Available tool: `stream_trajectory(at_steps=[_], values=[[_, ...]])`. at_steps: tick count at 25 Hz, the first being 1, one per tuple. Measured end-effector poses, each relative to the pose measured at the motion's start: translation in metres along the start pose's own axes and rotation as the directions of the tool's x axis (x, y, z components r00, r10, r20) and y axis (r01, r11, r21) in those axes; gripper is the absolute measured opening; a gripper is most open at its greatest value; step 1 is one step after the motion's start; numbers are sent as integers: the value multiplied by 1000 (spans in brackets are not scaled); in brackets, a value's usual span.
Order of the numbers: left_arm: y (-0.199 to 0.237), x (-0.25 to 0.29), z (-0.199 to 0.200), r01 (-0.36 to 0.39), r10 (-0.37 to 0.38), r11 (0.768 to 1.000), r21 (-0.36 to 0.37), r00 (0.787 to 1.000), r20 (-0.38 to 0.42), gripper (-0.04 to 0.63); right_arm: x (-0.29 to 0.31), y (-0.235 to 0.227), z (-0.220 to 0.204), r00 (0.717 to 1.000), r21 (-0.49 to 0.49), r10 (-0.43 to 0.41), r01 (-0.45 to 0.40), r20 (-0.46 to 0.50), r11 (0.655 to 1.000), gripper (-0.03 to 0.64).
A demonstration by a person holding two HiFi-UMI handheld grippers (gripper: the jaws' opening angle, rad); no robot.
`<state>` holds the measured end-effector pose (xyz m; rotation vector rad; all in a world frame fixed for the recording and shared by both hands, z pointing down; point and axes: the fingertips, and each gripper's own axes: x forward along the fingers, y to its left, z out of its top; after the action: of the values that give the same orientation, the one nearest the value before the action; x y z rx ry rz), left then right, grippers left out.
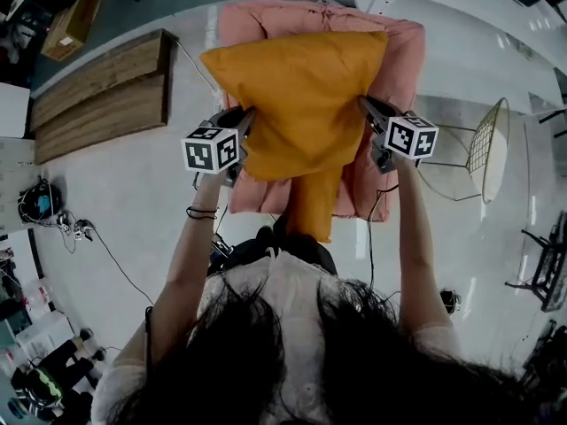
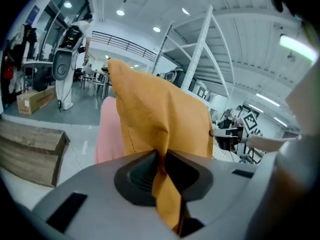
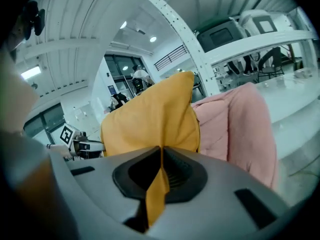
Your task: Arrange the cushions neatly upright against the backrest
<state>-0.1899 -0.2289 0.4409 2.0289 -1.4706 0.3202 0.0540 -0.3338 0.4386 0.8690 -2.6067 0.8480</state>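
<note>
wooden boards (image 1: pixel 102 96): two long weathered planks lying side by side on the floor, off to the left
cardboard box (image 1: pixel 69 20): brown, near the top left corner, beyond the boards
wire chair (image 1: pixel 487 149): pale mesh seat on thin legs, over on the right
cables (image 1: pixel 75 228): dark tangle at the left edge with one thin lead trailing across the floor
floor (image 1: pixel 115 202): pale grey and pretty shiny
black frame (image 1: pixel 545 264): some dark metal thing at the right edge, can't tell what it is
white rack (image 2: pixel 200 49): tall slanted metal uprights, seen from the left gripper view
ceiling lights (image 2: pixel 120 12): small round ones, lit
white machine (image 2: pixel 67 59): tall white and grey unit standing in the background
</note>
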Motion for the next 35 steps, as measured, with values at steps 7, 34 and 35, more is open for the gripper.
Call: stream_trajectory(at_steps=[7,34,35], values=[[-36,54,44,58,-55,987,148,998,-27,57,-48,-41,11,988,69,-98,90,116,994,37],[87,125,-34,-112,121,992,57,974,-193,49,42,-131,-61,952,-76,-300,296,-59,952,38],[86,123,-35,-101,110,993,58,976,-188,49,42,-130,-62,950,-78,-306,301,-55,950,38]])
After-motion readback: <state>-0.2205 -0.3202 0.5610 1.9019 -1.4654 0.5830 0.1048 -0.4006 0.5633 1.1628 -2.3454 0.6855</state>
